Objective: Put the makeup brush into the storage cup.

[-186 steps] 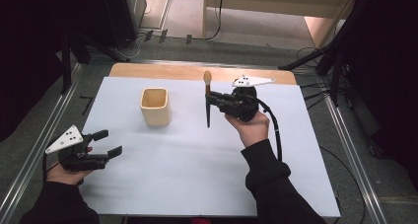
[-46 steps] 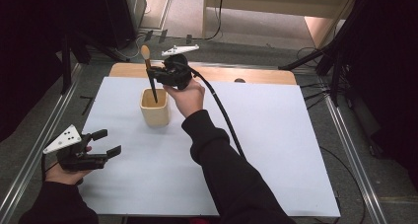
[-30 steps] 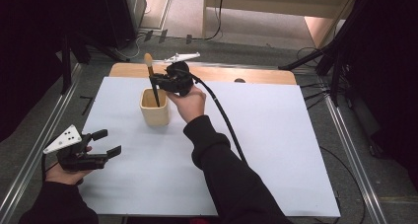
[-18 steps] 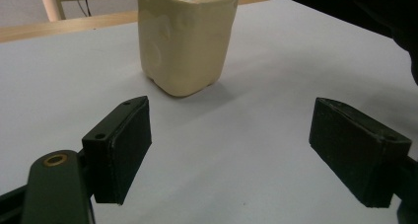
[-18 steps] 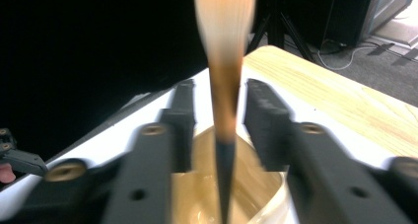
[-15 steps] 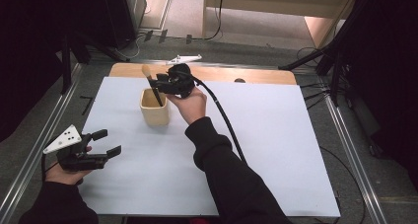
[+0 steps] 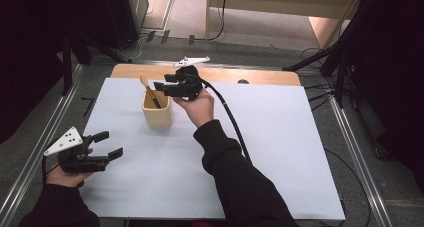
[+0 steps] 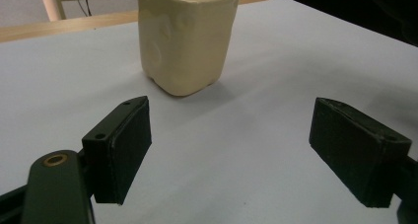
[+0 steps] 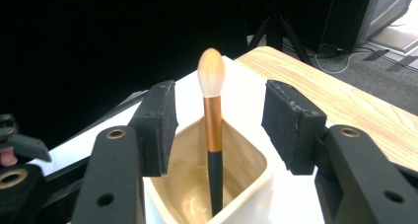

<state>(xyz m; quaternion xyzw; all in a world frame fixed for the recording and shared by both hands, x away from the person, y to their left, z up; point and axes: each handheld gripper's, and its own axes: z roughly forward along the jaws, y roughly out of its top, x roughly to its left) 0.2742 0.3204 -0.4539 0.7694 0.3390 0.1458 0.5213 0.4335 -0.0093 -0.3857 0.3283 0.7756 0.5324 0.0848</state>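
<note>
The left gripper [image 7: 107, 144] rests at the near left of the white mat [image 7: 280, 152], jaws released and empty, with the cream cup [image 8: 185, 36] standing ahead of it. Farther off, the right gripper [image 7: 162, 83] hovers just beside the cup's rim. Its jaws have just been opening, and the makeup brush [image 9: 213, 135] stands free between the pads [image 9: 157, 128], untouched, handle down in the cup and leaning away from the gripper.

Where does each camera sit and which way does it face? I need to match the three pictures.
High view: above the person's side, facing forward and down on the table; both forearms, left gripper, right gripper.
Left gripper view: low over the table, facing the cup; its own open jaws.
Right gripper view: over the cup, facing the brush; its own jaws, apart.
All share the cup.
</note>
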